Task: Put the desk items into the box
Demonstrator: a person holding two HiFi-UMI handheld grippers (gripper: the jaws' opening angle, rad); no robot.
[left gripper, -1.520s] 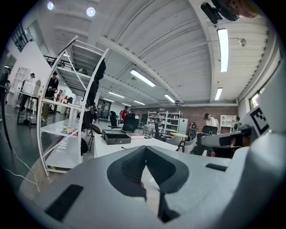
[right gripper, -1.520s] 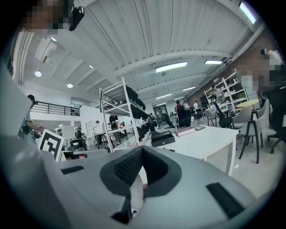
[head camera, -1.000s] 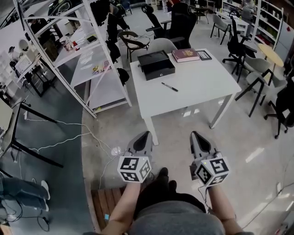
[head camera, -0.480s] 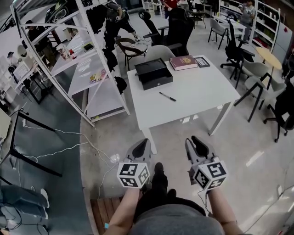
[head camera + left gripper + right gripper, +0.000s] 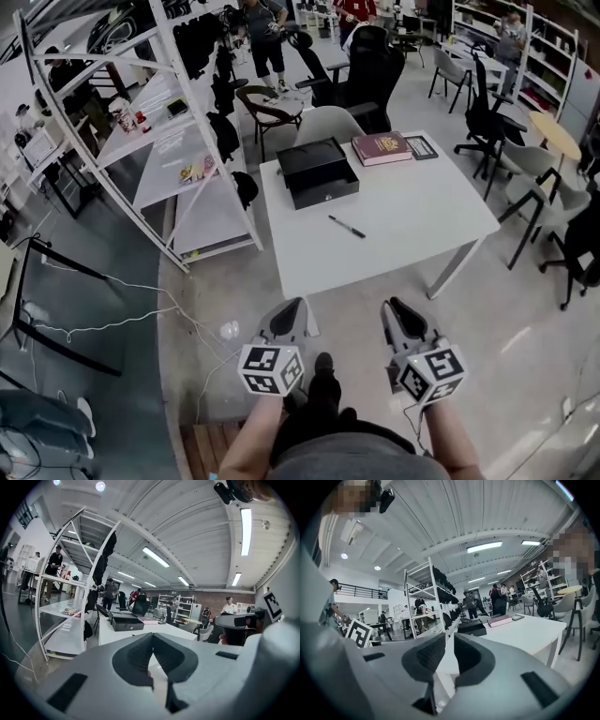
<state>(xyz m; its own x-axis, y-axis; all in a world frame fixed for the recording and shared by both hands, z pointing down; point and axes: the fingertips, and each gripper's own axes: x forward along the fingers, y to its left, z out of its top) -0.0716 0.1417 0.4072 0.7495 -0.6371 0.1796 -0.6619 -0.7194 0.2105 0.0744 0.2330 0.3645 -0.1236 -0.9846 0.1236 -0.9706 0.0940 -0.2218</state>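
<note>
Box [image 5: 319, 172] blk, open, on tbl [image 5: 412, 202] | L gripper [image 5: 152, 637] fingers together | R gripper [image 5: 449, 639] fingers closing, empty

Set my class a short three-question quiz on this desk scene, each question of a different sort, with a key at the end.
1. True or false: the pen lies inside the black box.
2. Which thing lies beside the maroon book, on its side away from the box? A) a small dark flat item B) a mug C) a stapler
3. What is between the jaws of the left gripper?
Key: 1 false: it lies on the white table, apart from the box. 2 A. 3 nothing: the jaws are together.
</note>
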